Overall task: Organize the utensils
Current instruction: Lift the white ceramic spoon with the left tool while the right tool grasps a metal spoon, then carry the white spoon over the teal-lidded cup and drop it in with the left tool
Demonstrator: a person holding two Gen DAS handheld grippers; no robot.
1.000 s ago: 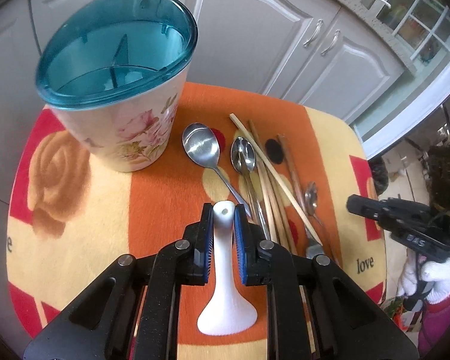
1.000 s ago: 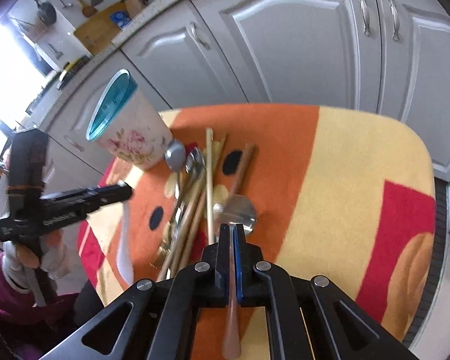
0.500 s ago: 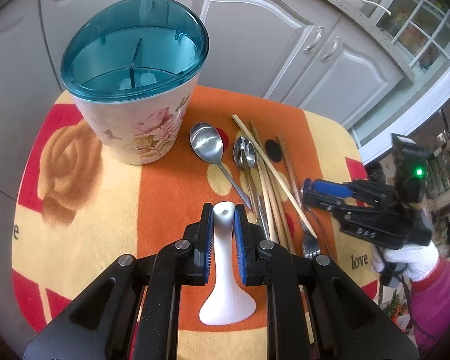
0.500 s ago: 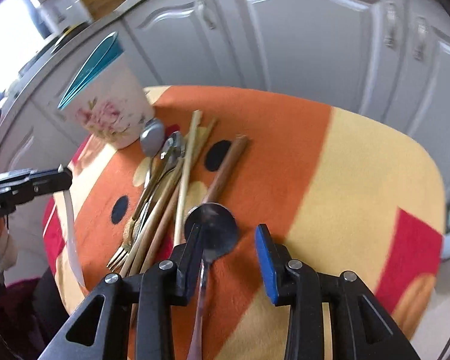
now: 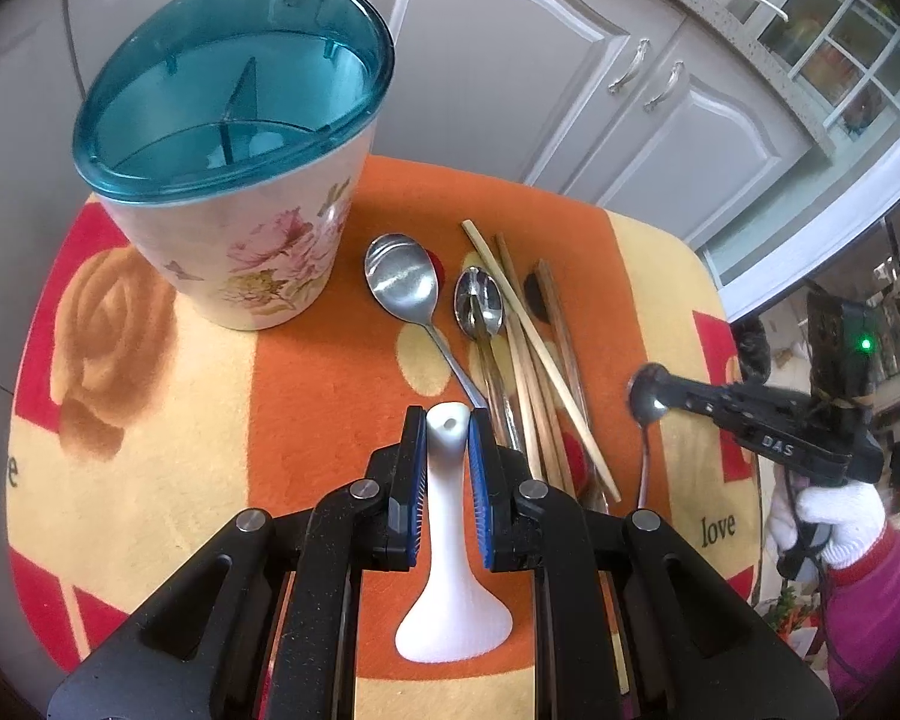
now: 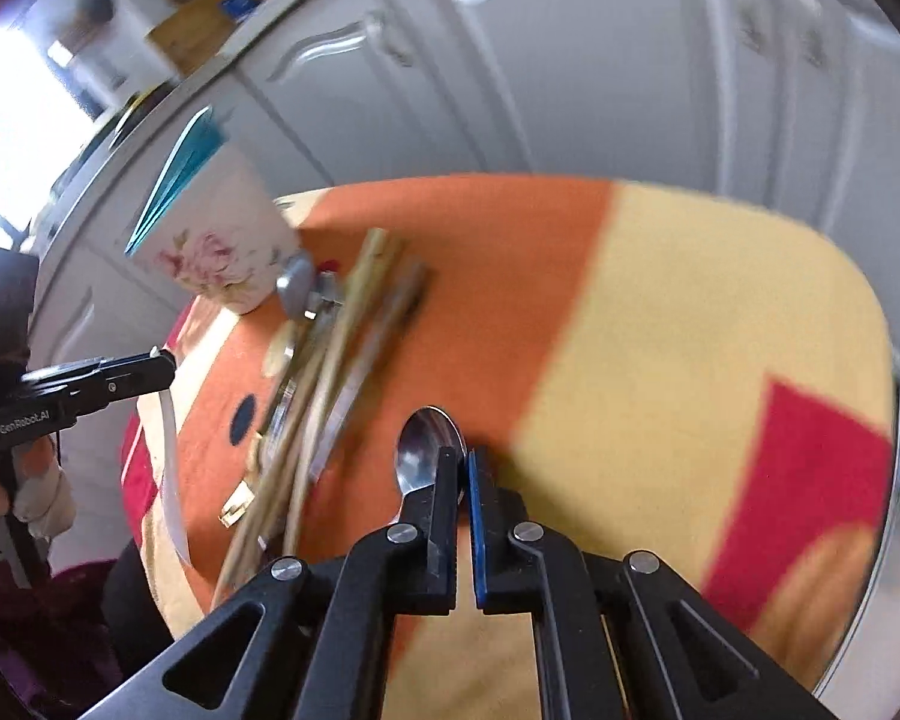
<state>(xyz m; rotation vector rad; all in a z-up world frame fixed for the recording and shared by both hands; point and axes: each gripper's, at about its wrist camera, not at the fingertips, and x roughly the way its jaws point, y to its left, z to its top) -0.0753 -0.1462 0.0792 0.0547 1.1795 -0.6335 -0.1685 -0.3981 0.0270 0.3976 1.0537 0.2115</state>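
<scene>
My left gripper (image 5: pixel 447 420) is shut on the handle of a white plastic spoon (image 5: pixel 450 618), whose bowl hangs toward the camera. It hovers over the cloth, near the floral utensil holder (image 5: pixel 252 252) with a teal divided rim. My right gripper (image 6: pixel 463 456) is shut, its tips down at the right edge of a small metal spoon's bowl (image 6: pixel 423 450) that lies on the cloth. I see no part of that spoon between the pads. The left wrist view shows the right gripper (image 5: pixel 645 381) over that spoon (image 5: pixel 648 405).
On the orange and yellow cloth (image 5: pixel 150 450) lie a large steel spoon (image 5: pixel 402 282), a smaller spoon (image 5: pixel 479 303), several chopsticks (image 5: pixel 534 348) and a fork (image 6: pixel 237 507). White cabinet doors stand behind. A person's white-gloved hand (image 5: pixel 828 516) holds the right gripper.
The right gripper let go of the small metal spoon's handle, opened, and the spoon came to lie on the cloth. The gripper then sank and shut at the spoon's bowl. The left gripper kept its hold.
</scene>
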